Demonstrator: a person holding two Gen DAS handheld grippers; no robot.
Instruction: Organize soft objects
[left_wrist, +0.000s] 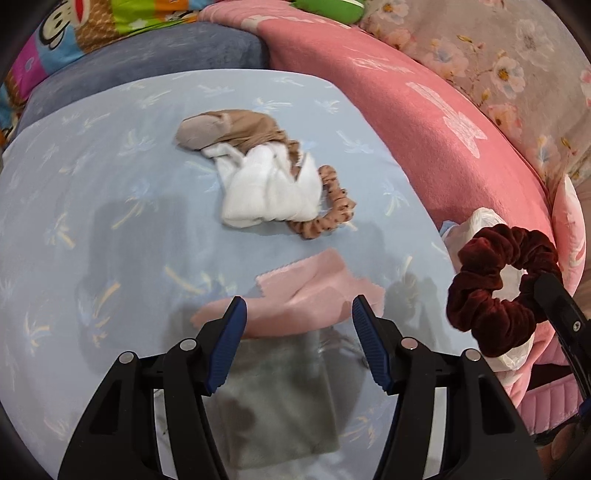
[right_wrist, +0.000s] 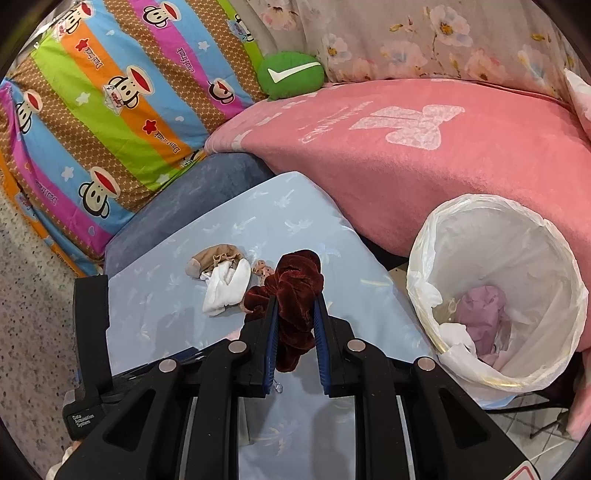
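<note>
A dark red velvet scrunchie (right_wrist: 295, 291) hangs clamped between the blue pads of the right tool (right_wrist: 295, 314), lifted above the pale blue palm-print sheet (right_wrist: 177, 295) that covers the counter. In the left wrist view the same scrunchie (left_wrist: 495, 291) hangs at the right edge of the sheet (left_wrist: 92, 206), in front of a round bin lined with a white plastic bag (right_wrist: 436, 295); crumpled lilac cloth (right_wrist: 480, 317) lies at the bin's bottom.

The left tool (left_wrist: 297, 314) stands released, its blue pads spread apart above a folded pale pink cloth (left_wrist: 306, 295), with nothing gripped. A folded grey cloth (left_wrist: 280, 398) lies just nearer the camera than the pink one, touching its edge.

Beyond the pink cloth, toward the middle of the sheet, a white sock (left_wrist: 269, 188) lies bunched against a beige stocking (left_wrist: 229, 127), and a spotted tan scrunchie (left_wrist: 328, 206) pokes out from under the sock.

Behind the sheet sit a grey-blue cushion (right_wrist: 192, 195), a thick pink blanket with white bow motifs (right_wrist: 406, 158), a striped monkey-print quilt (right_wrist: 110, 110), a small green pillow with a white tick (right_wrist: 291, 74) and floral fabric (right_wrist: 424, 37).
</note>
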